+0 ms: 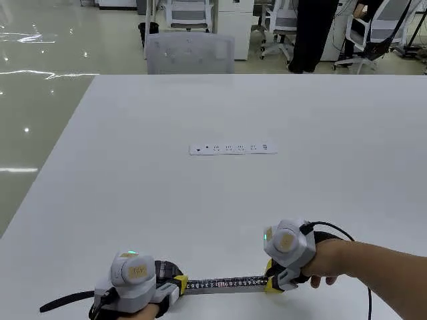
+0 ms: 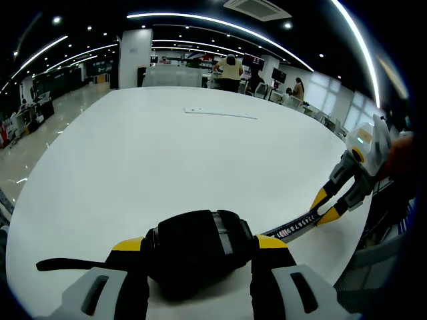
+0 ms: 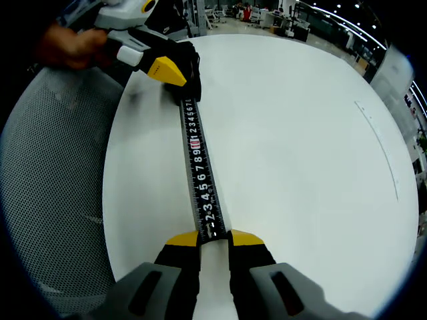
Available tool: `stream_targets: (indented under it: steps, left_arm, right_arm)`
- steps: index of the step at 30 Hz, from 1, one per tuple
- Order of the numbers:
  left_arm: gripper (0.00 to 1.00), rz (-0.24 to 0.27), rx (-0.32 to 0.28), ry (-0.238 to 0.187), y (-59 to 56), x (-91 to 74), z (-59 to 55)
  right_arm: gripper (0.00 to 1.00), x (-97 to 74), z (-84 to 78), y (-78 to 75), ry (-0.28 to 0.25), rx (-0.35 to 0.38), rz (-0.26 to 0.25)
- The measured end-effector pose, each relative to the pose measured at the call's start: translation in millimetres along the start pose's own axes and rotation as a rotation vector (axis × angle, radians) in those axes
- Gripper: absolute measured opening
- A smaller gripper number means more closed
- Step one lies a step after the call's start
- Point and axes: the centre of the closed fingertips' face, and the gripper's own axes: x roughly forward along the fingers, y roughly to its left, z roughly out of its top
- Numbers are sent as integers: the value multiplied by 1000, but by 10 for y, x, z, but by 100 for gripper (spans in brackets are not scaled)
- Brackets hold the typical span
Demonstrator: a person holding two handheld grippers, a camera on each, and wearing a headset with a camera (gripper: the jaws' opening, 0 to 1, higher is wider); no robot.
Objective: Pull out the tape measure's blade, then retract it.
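Observation:
The black tape measure case sits clamped between the yellow-tipped jaws of my left gripper, low on the white table near its front edge. Its blade runs out rightward along the table to my right gripper, which is shut on the blade's end. In the right gripper view the numbered blade stretches from my right gripper up to the case held by the left gripper. The left gripper view shows the blade reaching the right gripper.
A white power strip lies flat at the table's middle. A grey chair back stands at the far edge, with office chairs and a standing person beyond. A mesh chair seat is just off the near table edge.

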Motion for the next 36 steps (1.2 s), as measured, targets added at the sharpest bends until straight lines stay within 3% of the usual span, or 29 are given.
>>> stream_targets:
  steps: [26, 36]
  left_arm:
    - [58, -10, 0, 4, 3, -4, -1]
    - [58, -10, -1, 5, 3, -6, -1]
  right_arm:
    - [14, 81, 176, 17, -34, 24, 3]
    - [14, 105, 232, 38, -31, 1, 5]
